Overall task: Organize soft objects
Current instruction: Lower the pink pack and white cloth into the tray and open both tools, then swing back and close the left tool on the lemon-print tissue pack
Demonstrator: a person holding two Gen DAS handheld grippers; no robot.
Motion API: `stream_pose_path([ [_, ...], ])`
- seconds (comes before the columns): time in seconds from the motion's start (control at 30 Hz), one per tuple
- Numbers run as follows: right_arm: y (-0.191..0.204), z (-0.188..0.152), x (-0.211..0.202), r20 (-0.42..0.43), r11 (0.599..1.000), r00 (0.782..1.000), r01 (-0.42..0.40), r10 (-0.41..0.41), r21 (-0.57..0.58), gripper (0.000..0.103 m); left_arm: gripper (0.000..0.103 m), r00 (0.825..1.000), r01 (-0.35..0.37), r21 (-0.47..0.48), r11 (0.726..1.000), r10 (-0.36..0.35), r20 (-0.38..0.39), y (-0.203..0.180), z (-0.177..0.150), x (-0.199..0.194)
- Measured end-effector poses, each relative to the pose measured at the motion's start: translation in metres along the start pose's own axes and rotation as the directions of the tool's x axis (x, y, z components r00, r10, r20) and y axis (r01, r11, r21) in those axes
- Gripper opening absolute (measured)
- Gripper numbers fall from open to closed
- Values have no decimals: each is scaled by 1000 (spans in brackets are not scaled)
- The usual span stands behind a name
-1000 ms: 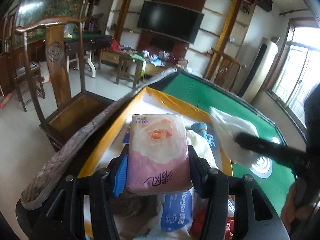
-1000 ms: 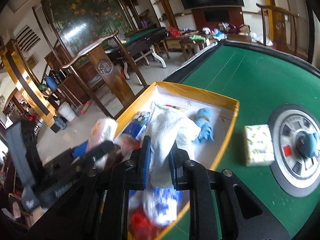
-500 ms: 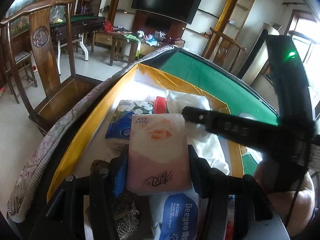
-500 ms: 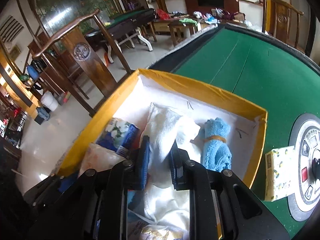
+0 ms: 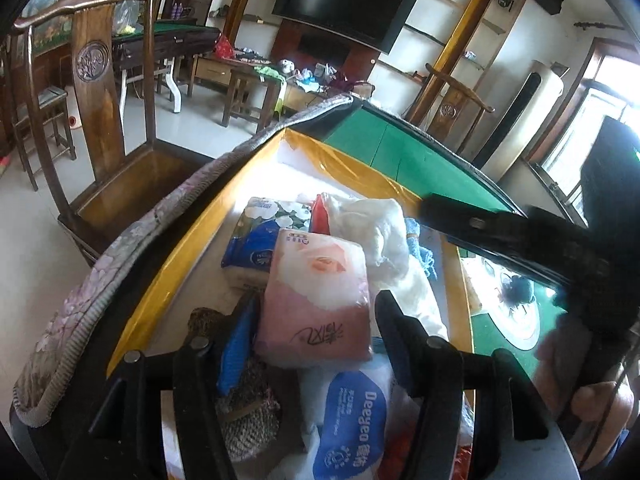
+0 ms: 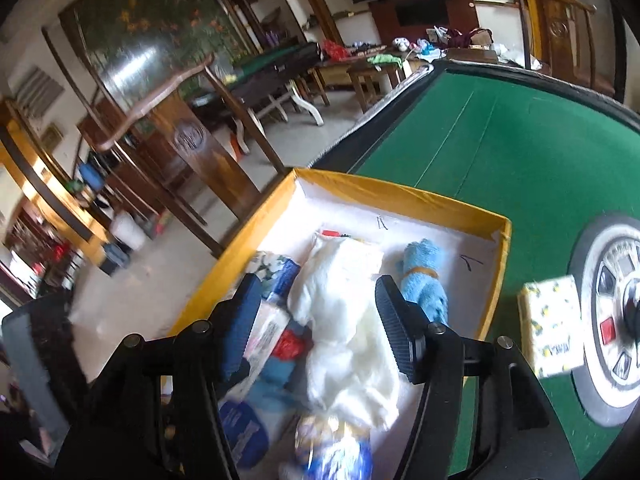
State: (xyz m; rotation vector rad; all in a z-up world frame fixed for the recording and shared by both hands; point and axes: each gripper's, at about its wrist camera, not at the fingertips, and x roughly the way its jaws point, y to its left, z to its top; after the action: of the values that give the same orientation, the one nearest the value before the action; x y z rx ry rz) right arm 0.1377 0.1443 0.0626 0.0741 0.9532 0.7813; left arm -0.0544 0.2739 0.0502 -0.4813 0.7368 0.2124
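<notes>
Green felt table, living room.

Wooden chair, wall television, green felt table; tiled floor

We see a counter covered in matt green felt, and on it a box of glossy yellow card with a white paper lining. Inside it, the pink tissue pack is wrapped in shiny, crinkled plastic film, the white towel is fluffy cloth, and the blue cloth is looped terry. Ribbed matt black plastic forms the fingers.
</notes>
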Motion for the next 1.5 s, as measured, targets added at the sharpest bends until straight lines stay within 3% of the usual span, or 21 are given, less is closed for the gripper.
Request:
stream_pose_path([
  [0.3,-62,-51,-84,92,996,996,-23,15,83,60,60,999,9,51,999,-11,32,-38,-9,-19],
  [0.63,-161,-116,-159,126,974,989,50,-79,221,60,63,1000,16,196,980,-13,-13,-122,-32,-14],
  [0.7,-176,-122,-171,157,966,982,68,-109,251,60,68,999,10,223,975,-2,-35,-141,-37,-6],
  [0.9,-212,-129,-197,233,923,956,79,-177,377,60,68,991,9,231,973,23,-133,-180,-47,25],
  [1.03,-224,-130,-202,256,899,959,-2,-123,439,60,68,982,-59,211,976,95,-163,-194,-32,52],
  [1.27,-227,-130,-210,295,892,950,-45,-101,450,60,68,947,-137,196,971,187,-262,-210,-4,116],
  [1.43,-233,-131,-212,305,881,948,-69,-88,469,60,68,928,-144,134,980,181,-326,-205,4,143],
  [1.5,-235,-132,-213,306,877,948,-75,-84,474,60,68,930,-146,123,982,179,-321,-206,6,150],
])
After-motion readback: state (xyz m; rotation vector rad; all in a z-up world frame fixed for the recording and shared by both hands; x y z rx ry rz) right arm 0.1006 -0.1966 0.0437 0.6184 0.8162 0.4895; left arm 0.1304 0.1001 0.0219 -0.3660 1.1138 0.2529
